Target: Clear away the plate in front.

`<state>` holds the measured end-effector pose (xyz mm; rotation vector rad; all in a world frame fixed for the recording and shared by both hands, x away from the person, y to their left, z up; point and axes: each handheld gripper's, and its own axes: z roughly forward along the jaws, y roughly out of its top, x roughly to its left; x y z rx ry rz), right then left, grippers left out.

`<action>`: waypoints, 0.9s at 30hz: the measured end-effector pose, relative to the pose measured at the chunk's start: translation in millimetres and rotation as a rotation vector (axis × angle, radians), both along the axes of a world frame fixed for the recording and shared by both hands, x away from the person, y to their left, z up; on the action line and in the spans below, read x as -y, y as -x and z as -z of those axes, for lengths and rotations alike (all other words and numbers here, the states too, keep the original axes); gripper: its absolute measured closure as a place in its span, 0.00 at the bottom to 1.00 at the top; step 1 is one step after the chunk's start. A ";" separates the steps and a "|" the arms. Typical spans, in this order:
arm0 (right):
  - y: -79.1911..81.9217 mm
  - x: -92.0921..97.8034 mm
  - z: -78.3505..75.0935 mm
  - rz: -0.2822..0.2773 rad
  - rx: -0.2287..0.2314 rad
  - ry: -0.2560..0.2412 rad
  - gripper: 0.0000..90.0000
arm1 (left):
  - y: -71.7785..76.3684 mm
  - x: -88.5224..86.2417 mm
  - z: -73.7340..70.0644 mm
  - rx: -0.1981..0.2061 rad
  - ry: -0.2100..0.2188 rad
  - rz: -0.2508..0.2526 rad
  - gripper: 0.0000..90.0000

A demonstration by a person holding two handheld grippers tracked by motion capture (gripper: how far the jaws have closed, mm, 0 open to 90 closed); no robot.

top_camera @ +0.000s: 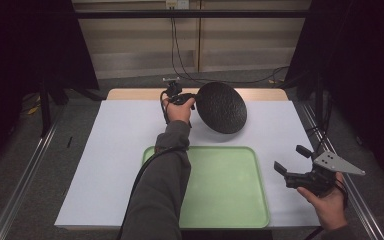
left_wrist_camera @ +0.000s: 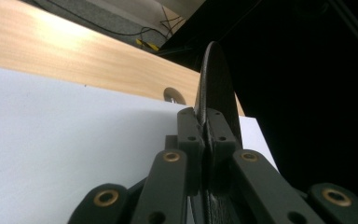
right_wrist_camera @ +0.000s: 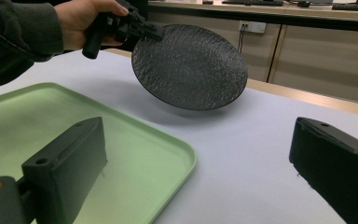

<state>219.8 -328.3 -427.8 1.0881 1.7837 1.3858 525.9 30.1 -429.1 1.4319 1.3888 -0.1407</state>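
Gripping the plate (top_camera: 222, 107) by its rim, the left gripper (top_camera: 189, 100) sits over the far edge of the table (top_camera: 110, 145), near the middle. The jaws are clenched on the plate's near-left rim; the left gripper view shows the rim edge-on, pinched between both jaws. The plate is black, textured and round, tilted steeply with its face toward the camera in the high view. It hangs above the white sheet, clear of it, with a shadow underneath in the right gripper view. The left hand (top_camera: 179, 111) and grey sleeve (top_camera: 160, 190) reach forward across the tray's left side.

The tray (top_camera: 230, 210) is green and lies flat at the near edge of the table, roughly centred. The plate is beyond the tray's far edge, not over it. A strip of bare wood (top_camera: 130, 94) shows along the table's far edge, past the white sheet.

The right gripper (top_camera: 292, 162) is at the near-right corner of the table, just off the tray's right edge, held in the right hand (top_camera: 327, 200). Its jaws are released: spread wide, nothing between them. Its grey plate (top_camera: 337, 163) points right. In the right gripper view, the left jaw hangs over the tray's corner and the right jaw over the white sheet.
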 end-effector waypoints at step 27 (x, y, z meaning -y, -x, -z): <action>1.7 1.7 -1.4 -0.027 0.021 -0.027 0.00 | 18.0 -34.6 -41.3 -0.002 0.013 0.072 0.97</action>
